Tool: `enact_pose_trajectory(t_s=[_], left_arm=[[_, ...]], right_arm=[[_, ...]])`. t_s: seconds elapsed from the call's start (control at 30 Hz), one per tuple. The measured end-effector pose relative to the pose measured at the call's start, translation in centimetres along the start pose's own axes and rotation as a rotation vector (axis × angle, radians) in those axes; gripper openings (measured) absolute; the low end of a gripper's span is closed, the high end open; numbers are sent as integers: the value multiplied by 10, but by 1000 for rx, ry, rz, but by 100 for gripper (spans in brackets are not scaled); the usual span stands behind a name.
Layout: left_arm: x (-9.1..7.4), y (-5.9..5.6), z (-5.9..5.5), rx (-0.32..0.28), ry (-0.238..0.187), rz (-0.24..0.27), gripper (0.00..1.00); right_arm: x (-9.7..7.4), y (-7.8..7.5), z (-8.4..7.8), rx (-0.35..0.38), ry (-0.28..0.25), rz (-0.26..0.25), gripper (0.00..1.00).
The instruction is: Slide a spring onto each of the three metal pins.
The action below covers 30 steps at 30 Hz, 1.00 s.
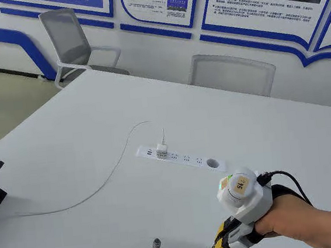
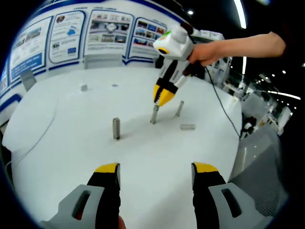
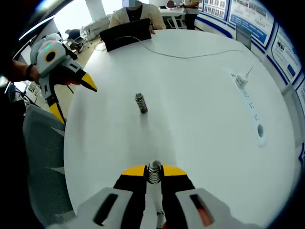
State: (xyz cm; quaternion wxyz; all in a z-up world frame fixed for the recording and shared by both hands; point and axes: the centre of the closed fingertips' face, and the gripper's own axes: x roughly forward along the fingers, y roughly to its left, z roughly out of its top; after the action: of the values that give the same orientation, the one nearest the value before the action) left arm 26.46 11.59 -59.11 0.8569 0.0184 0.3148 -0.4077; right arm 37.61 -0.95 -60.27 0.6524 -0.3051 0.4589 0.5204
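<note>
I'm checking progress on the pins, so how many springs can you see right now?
3. An upright spring stands apart from the right tool; a second spring is pinched in that tool; a third spring lies flat nearby. More may be hidden.

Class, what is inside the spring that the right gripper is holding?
The spring, clamped between the tips of the right gripper, stands on the white table. Its coils cover the inside, so whatever it holds cannot be seen.

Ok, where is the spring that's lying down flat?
In the left gripper view the loose spring lies flat on the white table, just below the leaning pin, to the picture's right of the right gripper.
</note>
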Motion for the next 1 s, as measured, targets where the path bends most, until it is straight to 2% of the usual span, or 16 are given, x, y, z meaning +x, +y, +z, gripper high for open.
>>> enact_pose_trajectory(t_s=[0.6, 1.0], left_arm=[[-2, 3, -3, -10, 5, 6, 61], [-1, 0, -6, -15, 10, -1, 62]], right_arm=[[16, 0, -1, -3, 11, 5, 13], [26, 1, -7, 5, 14, 2, 13]])
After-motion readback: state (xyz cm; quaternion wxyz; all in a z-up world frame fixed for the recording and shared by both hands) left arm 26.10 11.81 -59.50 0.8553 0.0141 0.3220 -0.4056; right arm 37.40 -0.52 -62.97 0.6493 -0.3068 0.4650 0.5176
